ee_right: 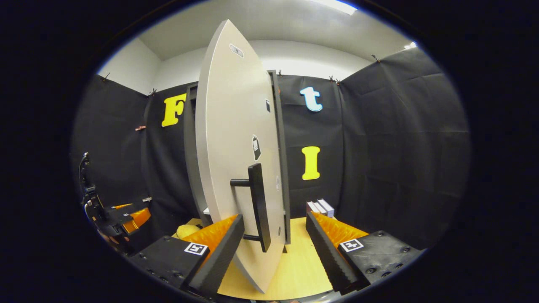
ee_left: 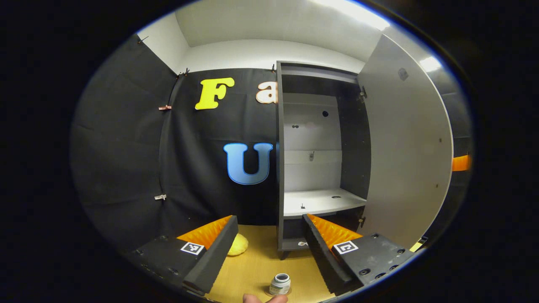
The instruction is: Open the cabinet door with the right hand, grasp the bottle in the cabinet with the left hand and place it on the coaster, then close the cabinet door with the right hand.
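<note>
Jaws of both grippers spread, empty; right gripper (ee_right: 273,248) may slip off the handle (ee_right: 257,206), leaving cabinet door (ee_right: 236,147) ajar

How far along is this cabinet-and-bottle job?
Done: the cabinet door is open and the bottle stands on the coaster, off the bare shelf. In hand: the open right gripper straddles the handle. Left: closing the door.

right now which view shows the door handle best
The right gripper view: the dark bar handle stands on the door's outer face, between that gripper's open jaws. The left gripper view shows the door's bare inner face, swung open beside the cabinet.
</note>
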`<state>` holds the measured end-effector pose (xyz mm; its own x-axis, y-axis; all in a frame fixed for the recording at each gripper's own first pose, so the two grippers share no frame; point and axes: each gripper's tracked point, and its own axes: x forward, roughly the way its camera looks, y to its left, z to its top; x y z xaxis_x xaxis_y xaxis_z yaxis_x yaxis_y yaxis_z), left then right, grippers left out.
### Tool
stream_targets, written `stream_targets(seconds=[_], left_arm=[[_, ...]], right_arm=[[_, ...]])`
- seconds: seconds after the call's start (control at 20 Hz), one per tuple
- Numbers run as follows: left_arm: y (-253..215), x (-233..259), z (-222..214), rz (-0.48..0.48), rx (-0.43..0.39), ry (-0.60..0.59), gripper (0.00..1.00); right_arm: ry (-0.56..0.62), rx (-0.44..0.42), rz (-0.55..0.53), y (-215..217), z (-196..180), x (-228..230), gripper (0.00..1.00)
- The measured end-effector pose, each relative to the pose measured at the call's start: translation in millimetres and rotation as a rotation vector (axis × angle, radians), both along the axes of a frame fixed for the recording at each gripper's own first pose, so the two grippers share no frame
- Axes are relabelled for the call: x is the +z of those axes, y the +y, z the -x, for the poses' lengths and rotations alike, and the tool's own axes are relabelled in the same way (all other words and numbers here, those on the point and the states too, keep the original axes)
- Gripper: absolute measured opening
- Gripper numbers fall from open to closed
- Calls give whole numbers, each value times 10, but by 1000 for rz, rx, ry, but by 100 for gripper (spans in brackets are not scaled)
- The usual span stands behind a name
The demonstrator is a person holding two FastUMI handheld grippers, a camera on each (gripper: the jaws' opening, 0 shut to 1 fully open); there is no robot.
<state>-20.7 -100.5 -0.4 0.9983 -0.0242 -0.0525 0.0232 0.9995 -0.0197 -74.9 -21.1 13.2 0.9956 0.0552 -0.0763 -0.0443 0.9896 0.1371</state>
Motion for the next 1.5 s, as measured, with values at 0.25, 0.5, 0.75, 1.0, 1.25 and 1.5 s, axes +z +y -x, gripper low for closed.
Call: stream_targets(seconds=[0.25, 0.5, 0.75, 1.0, 1.25, 1.5], left_arm=[[121, -4, 100, -17, 27, 1, 96], [263, 8, 155, -27, 59, 1, 95], [298, 15, 227, -34, 76, 6, 96], [304, 60, 257, -42, 90, -3, 95], [279, 66, 278, -43, 96, 0, 95], [271, 83, 301, -45, 89, -2, 96]], right_arm=[[-8, 78, -41, 409, -148, -34, 98], [-18, 136, -47, 752, -347, -50, 98], [-38, 213, -51, 1059, -427, 38, 98], [-36, 242, -80, 1121, -439, 48, 99], [-55, 246, -82, 1083, -430, 115, 98], [-52, 202, -54, 879, -461, 79, 98]])
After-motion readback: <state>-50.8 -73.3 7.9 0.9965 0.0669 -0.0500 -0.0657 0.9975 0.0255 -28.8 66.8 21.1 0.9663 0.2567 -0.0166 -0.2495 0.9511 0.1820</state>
